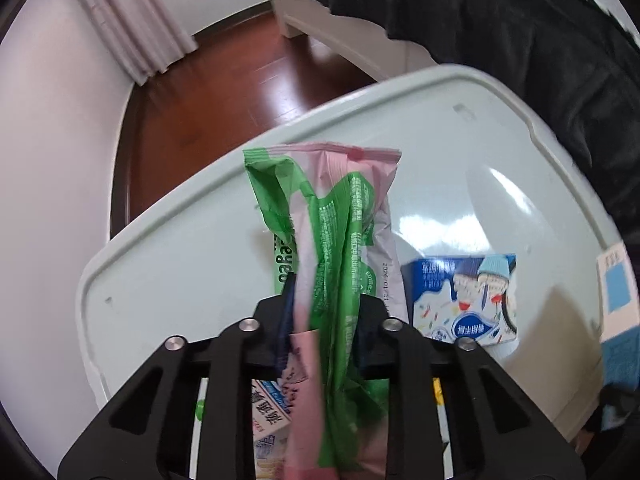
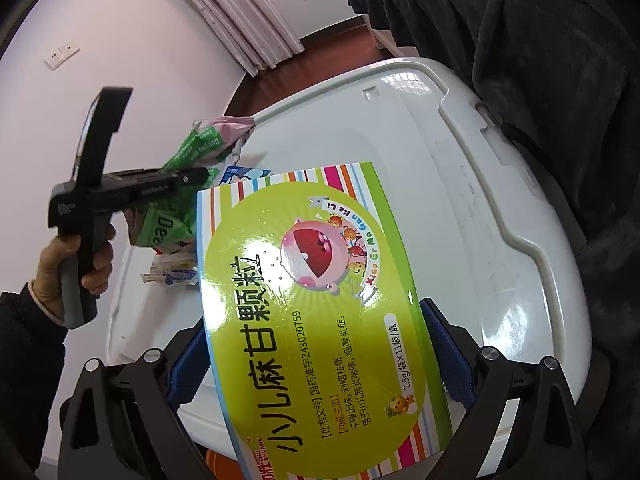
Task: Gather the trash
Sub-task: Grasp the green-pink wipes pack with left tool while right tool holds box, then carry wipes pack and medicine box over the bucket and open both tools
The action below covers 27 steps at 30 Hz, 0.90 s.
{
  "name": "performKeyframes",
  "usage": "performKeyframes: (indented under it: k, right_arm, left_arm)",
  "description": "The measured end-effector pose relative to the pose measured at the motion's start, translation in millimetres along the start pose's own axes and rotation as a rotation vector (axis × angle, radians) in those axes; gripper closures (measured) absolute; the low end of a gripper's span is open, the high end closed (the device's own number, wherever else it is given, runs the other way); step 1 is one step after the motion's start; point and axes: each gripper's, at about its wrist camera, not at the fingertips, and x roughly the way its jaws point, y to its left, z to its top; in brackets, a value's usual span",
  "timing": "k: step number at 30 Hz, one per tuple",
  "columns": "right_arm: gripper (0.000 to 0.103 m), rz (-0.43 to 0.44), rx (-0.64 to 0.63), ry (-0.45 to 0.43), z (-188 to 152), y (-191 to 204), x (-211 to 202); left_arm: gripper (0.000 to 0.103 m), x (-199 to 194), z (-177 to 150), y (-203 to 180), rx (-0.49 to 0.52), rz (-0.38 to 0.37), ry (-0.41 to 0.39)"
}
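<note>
A pale plastic lid [image 1: 168,240] fills most of both views, its raised rim running around a glossy surface; it is seen again from the right wrist [image 2: 500,216]. A dark fabric [image 1: 520,40] is draped behind it, and a red-brown wooden floor [image 1: 224,92] and a pale curtain [image 1: 128,20] are seen beyond.

A large green medicine box [image 2: 320,320] with striped edges (a pink cartoon face is printed on it) is held above the lid, and it is clamped at its two long sides between the blue-padded jaws of the right gripper [image 2: 320,356].

A crumpled green and pink wrapper [image 1: 340,240] is pinched upright between the closed-in jaws of the left gripper [image 1: 324,320], lifted over the lid. From the right wrist the same wrapper [image 2: 188,160] is seen hanging from both sides of the left gripper [image 2: 200,176], whose handle is gripped by the left hand [image 2: 76,268].

A blue and white carton [image 1: 464,300] is lying flat on the lid, just beside the wrapper. Smaller printed packets [image 2: 176,272] are lying on the lid under the left gripper; what they are cannot be made out.
</note>
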Motion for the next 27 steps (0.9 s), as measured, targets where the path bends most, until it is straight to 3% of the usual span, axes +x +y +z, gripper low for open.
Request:
performKeyframes:
  k: [8, 15, 21, 27]
  right_arm:
    - [0.010, -0.022, -0.025, -0.018, -4, 5, -4]
    - [0.010, -0.029, -0.054, -0.043, -7, 14, -10]
    - [0.010, 0.002, -0.117, -0.056, -18, 30, -20]
    - [0.010, 0.033, -0.253, -0.071, -53, 61, -49]
  left_arm:
    - [0.085, -96, -37, 21, -0.186, -0.086, -0.171]
    - [0.085, -175, -120, 14, -0.215, -0.059, -0.286]
    - [0.085, -189, -200, -8, -0.225, 0.014, -0.276]
    - [0.085, -182, -262, -35, -0.216, -0.035, -0.221]
